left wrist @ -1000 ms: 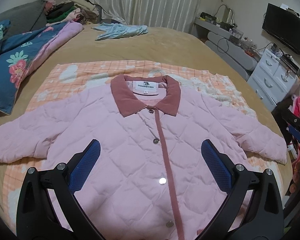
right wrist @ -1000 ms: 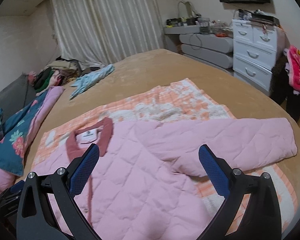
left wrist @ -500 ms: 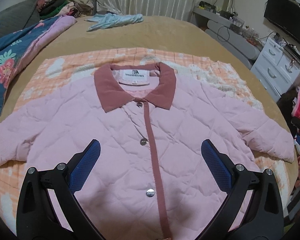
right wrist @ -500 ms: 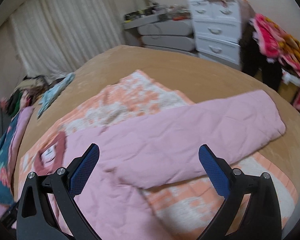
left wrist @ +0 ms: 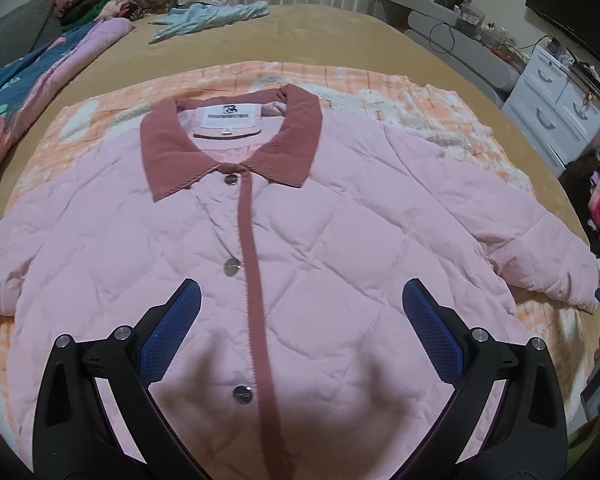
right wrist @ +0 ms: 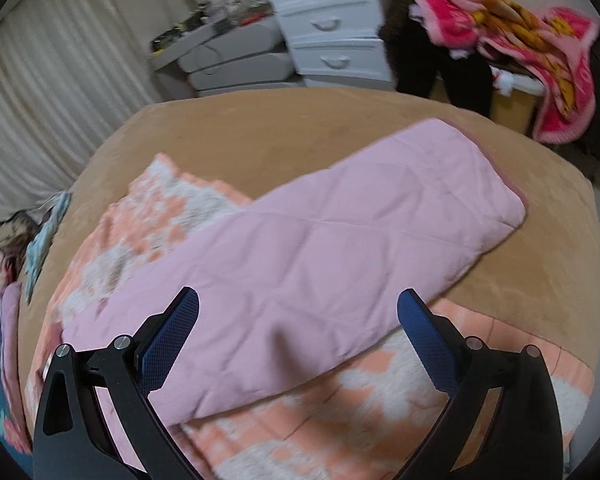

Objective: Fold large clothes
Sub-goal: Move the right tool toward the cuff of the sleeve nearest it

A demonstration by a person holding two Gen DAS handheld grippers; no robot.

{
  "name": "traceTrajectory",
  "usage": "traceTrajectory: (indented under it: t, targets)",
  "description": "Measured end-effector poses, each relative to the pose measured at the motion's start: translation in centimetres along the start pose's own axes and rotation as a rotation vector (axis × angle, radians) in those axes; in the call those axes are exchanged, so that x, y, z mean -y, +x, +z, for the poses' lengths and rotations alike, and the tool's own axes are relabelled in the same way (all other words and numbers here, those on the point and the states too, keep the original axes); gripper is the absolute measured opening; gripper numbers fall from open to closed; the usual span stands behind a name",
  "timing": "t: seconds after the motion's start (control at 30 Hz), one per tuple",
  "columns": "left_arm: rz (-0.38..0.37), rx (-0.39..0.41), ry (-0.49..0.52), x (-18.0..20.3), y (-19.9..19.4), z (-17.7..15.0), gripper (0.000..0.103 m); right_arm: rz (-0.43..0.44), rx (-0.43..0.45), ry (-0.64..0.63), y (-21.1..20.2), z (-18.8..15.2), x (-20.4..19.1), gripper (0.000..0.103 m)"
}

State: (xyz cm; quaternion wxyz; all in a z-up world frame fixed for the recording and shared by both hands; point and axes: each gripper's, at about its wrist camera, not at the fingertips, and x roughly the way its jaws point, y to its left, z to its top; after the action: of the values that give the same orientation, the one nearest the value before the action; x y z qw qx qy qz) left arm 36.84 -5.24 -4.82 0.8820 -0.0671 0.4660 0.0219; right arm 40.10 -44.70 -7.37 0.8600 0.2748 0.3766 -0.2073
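My jacket [left wrist: 300, 240] lies buttoned and flat on the checked blanket [left wrist: 100, 112] mid-bed, soft, puffy, probably light and slippery, so with both my left fingers [left wrist: 188, 312] and right fingers [right wrist: 186, 316] spread empty, I'd pinch the sleeve [right wrist: 340, 232] at its cuff.

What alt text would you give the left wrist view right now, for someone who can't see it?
A pink quilted jacket lies flat and buttoned, front up, on an orange-and-white blanket covering a tan bed. The open left gripper hovers over its lower front, blue pads either side of the dark pink placket.
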Motion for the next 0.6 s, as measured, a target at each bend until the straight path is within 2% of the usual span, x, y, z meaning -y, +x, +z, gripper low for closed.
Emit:
traceTrajectory:
  t: [0.3,0.6]
  targets:
    - [-0.002,0.002,0.014,1.0,1.1,0.5,0.095,-0.052,-0.002,0.178,2.0,0.7,4.6,0.099]
    - [-0.012,-0.006,-0.009,0.3,1.8,0.9,0.095,-0.040,-0.045,0.344,4.0,1.0,8.9,0.099]
